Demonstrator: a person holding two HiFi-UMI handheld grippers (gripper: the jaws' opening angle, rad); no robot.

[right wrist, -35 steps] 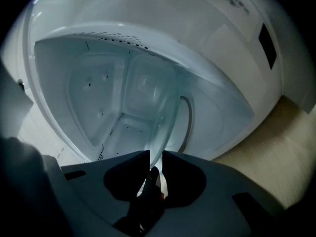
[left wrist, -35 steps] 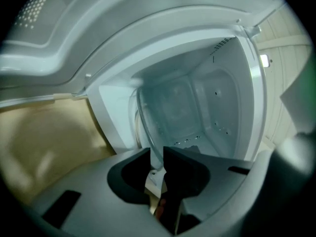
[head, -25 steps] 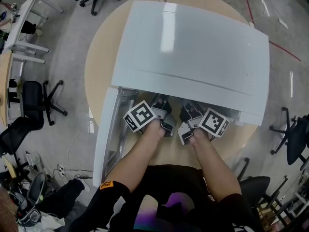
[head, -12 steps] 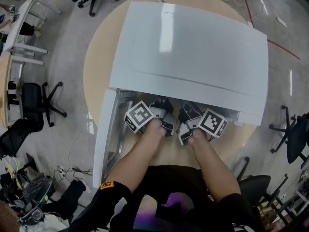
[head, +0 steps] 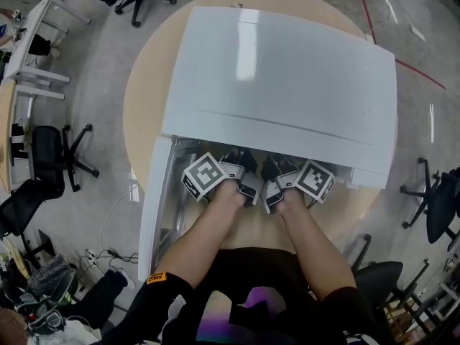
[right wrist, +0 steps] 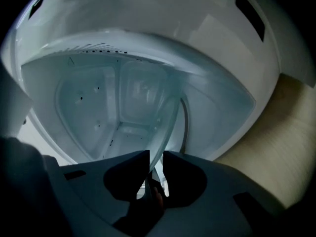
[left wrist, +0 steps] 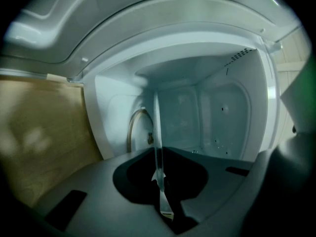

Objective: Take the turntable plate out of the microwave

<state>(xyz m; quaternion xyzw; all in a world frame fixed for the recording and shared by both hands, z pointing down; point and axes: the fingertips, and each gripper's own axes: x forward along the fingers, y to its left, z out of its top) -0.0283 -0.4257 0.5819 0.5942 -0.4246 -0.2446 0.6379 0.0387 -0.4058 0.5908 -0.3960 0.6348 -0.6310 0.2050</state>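
From the head view, a white microwave (head: 287, 77) sits on a round wooden table (head: 140, 99), with its door (head: 154, 207) swung open on the person's left. The left gripper (head: 237, 165) and right gripper (head: 277, 172) are side by side at the mouth of the cavity. Their tips are tucked under the top panel, so this view shows neither the jaws nor the plate.

The gripper views show both. In the left gripper view, the glass plate (left wrist: 157, 132) appears edge-on as a thin clear line running from deep in the cavity (left wrist: 222, 112) back into the left gripper (left wrist: 159, 179). The jaws are closed tight on its near rim. A tan strip of table (left wrist: 39, 142) shows outside the opening.

The right gripper view shows the plate (right wrist: 165, 127) at more of an angle, its curved rim sweeping into the cavity. The right gripper (right wrist: 155, 169) is pinched narrowly onto that rim.

The plate is inside the microwave, gripped at its front edge by both grippers. No view shows whether it is clear of the cavity floor.
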